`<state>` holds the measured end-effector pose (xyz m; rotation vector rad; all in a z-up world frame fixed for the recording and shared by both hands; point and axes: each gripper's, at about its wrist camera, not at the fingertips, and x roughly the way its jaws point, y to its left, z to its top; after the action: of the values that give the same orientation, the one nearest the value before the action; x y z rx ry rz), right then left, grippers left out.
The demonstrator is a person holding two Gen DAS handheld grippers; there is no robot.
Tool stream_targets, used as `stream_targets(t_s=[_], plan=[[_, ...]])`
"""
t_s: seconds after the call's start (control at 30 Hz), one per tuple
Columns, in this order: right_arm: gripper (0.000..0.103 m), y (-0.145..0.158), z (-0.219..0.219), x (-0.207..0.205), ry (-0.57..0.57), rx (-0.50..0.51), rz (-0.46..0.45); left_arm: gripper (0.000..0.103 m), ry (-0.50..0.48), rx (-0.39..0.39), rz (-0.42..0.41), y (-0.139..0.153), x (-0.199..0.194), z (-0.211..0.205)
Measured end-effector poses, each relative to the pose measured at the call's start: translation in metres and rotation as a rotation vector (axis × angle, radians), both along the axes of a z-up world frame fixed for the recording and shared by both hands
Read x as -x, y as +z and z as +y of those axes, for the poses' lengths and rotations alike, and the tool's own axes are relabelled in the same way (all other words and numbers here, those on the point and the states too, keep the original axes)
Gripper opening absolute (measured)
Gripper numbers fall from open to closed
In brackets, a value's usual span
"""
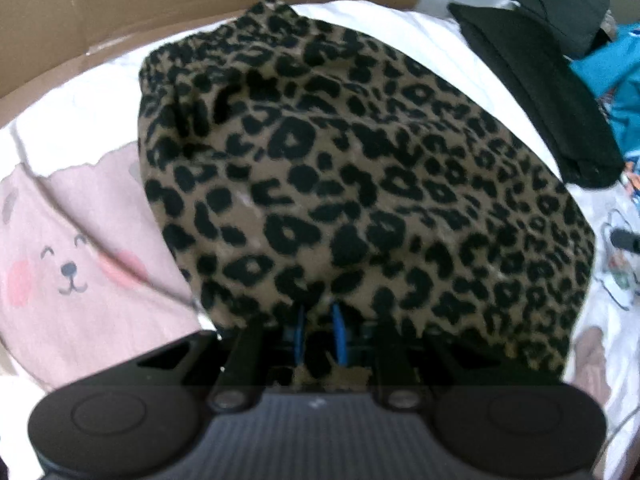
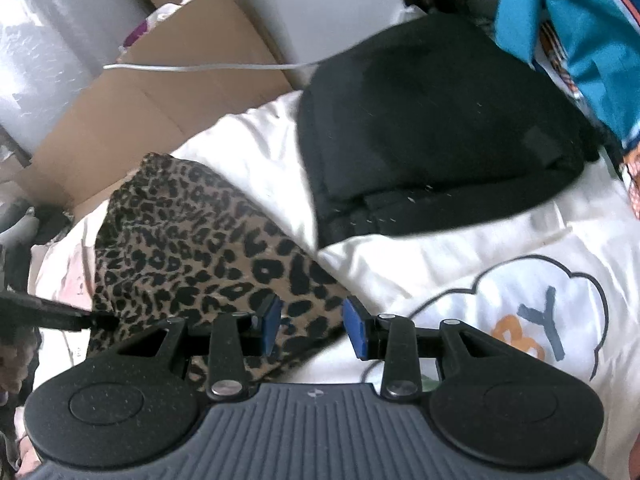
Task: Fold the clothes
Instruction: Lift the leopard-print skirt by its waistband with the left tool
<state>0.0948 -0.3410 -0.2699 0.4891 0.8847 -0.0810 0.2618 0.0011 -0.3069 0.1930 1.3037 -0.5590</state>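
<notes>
Item: leopard-print garment [image 1: 360, 184], draped on the white bedding [image 1: 80, 128], long axis running away from me toward the cardboard [image 1: 120, 8].

My left gripper [image 1: 320, 332]: jaws narrow, pinching the garment's near edge, the cloth hanging straight off them; the blur makes the bite hard to judge.

My right gripper [image 2: 312, 328]: jaws half open, holding nothing, hanging above the garment's right corner.

Nearer hand: left.

Neighbours: black folded garment [image 2: 432, 128] just beyond; pink bear-face cloth [image 1: 72, 272] at left.

Count so far: one leopard-print garment [image 1: 360, 184], one black folded piece [image 2: 432, 148], one pink bear-face top [image 1: 76, 264], maybe one teal garment [image 2: 592, 48], upper right.
</notes>
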Motion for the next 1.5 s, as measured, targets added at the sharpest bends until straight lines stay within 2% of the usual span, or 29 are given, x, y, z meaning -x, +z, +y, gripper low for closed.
stream_targets(t_s=[0.27, 0.4, 0.67, 0.73, 0.87, 0.97, 1.1, 1.2, 1.3, 1.4, 1.5], plan=[[0.046, 0.014, 0.034, -0.010, 0.092, -0.026, -0.023, 0.017, -0.047, -0.014, 0.057, 0.004, 0.054, 0.029], [0.046, 0.018, 0.055, -0.014, 0.161, -0.035, -0.027, 0.017, -0.021, -0.014, 0.055, 0.016, 0.074, 0.047], [0.046, 0.016, 0.085, -0.017, 0.242, -0.039, -0.008, 0.020, 0.082, 0.059, 0.026, 0.051, 0.088, 0.099], [0.046, 0.015, 0.092, -0.017, 0.260, -0.040, -0.002, 0.025, 0.108, 0.081, 0.038, 0.047, 0.089, 0.108], [0.047, 0.006, 0.104, -0.019, 0.289, -0.036, 0.026, 0.030, 0.161, 0.164, 0.074, 0.031, 0.090, 0.122], [0.047, -0.002, 0.113, -0.020, 0.302, -0.043, 0.047, 0.032, 0.200, 0.206, 0.131, 0.017, 0.091, 0.125], [0.047, -0.009, 0.124, -0.021, 0.323, -0.053, 0.060, 0.040, 0.229, 0.266, 0.129, 0.016, 0.090, 0.126], [0.047, -0.012, 0.128, -0.021, 0.333, -0.054, 0.069, 0.040, 0.248, 0.305, 0.127, 0.014, 0.089, 0.125], [0.047, -0.014, 0.130, -0.020, 0.334, -0.058, 0.072, 0.040, 0.230, 0.305, 0.122, 0.008, 0.087, 0.113], [0.047, -0.016, 0.131, -0.018, 0.337, -0.060, 0.076, 0.039, 0.219, 0.246, 0.128, -0.004, 0.083, 0.104], [0.047, -0.018, 0.129, -0.016, 0.339, -0.056, 0.080, 0.039, 0.219, 0.234, 0.157, -0.015, 0.088, 0.102]])
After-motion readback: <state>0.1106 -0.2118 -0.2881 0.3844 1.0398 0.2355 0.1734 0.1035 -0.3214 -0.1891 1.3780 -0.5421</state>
